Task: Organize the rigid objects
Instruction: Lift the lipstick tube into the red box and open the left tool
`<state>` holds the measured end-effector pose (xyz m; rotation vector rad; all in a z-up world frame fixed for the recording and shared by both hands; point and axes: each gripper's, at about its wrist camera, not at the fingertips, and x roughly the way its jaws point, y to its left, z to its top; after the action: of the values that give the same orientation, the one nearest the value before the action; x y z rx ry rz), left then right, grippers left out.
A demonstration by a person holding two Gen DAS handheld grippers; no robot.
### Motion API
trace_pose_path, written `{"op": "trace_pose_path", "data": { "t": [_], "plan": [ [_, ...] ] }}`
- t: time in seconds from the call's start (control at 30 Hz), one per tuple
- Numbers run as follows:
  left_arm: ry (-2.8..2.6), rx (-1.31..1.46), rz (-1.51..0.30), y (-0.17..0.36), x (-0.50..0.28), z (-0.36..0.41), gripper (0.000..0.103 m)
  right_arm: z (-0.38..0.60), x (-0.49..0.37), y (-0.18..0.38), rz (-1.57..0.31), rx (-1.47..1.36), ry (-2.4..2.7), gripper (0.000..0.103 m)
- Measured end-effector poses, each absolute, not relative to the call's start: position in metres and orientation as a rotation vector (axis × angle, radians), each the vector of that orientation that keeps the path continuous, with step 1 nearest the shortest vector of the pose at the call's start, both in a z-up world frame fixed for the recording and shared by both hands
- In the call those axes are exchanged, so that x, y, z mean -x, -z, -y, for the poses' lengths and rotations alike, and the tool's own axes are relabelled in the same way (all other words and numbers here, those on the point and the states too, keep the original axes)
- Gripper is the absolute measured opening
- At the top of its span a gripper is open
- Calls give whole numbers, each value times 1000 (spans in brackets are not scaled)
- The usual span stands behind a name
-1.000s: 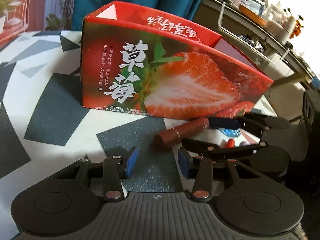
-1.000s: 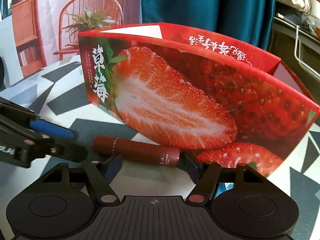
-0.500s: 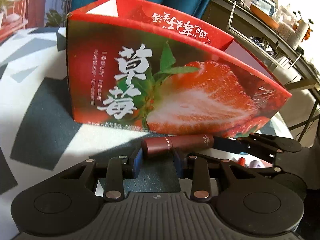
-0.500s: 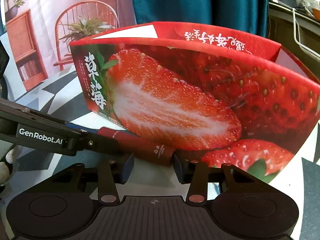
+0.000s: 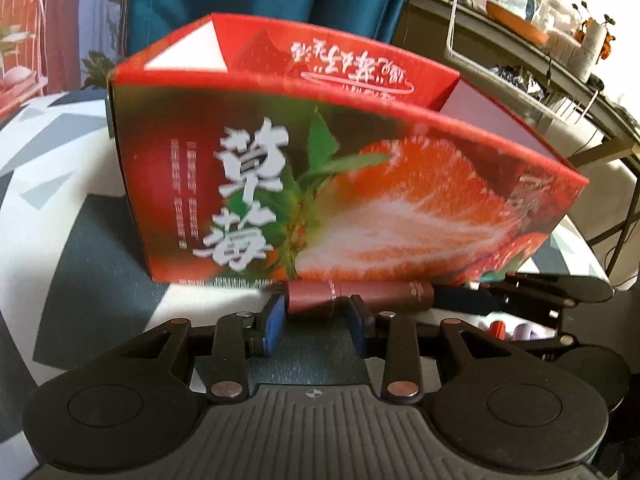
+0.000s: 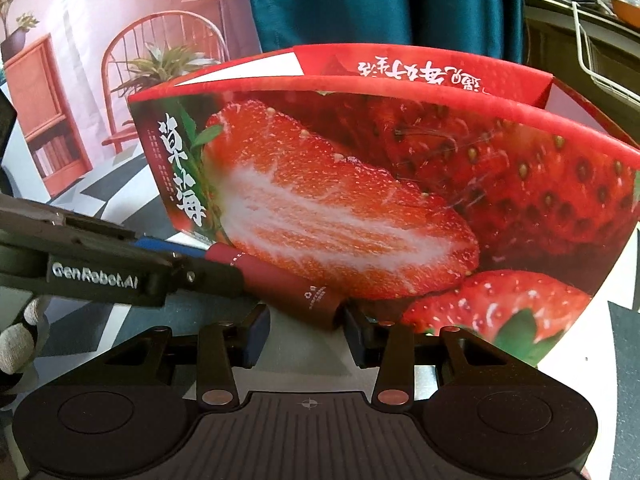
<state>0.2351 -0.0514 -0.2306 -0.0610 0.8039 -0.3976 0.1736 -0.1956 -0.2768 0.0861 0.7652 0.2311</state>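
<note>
A dark red tube (image 5: 384, 294) lies level along the foot of the open red strawberry box (image 5: 360, 184). My left gripper (image 5: 317, 318) has its blue pads narrowed around the tube's left end, and the rest of the tube runs on past the right pad. In the right wrist view the same tube (image 6: 288, 284) slants up to the left in front of the box (image 6: 360, 200). My right gripper (image 6: 304, 328) is closed on the tube's near end. The left gripper (image 6: 216, 264) comes in from the left and holds the far end. The tube's underside is hidden.
A white and grey patterned cloth (image 5: 80, 240) covers the table. Small red and purple items (image 5: 516, 330) lie behind the right gripper (image 5: 460, 300). A wire rack and a cluttered shelf (image 5: 520, 80) stand at the back right. A gloved hand (image 6: 20, 340) shows at the left edge.
Both pairs of jaws have narrowed around the tube's ends. The left gripper came up to the tube, which turned from a slant to lie level along the box.
</note>
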Motion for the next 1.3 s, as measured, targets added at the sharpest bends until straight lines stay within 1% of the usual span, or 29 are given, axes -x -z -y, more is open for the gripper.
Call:
{"op": "trace_pose_path", "data": {
  "t": [0.23,0.47,0.83,1.3],
  "plan": [
    [406,59,-808,225,-239,57,38,193,-170,272,-767,-111,-194,35],
    [453,44,-730,206,-206,54,38,190,-148,254,-719,-125,-159,36],
    [466,49,-636,184,-175,48,39,177,-114,222,-613,-59,-134,36],
    [462,74,-570,171,-149,40,39,163,-97,205,-555,-23,-127,36]
  ]
}}
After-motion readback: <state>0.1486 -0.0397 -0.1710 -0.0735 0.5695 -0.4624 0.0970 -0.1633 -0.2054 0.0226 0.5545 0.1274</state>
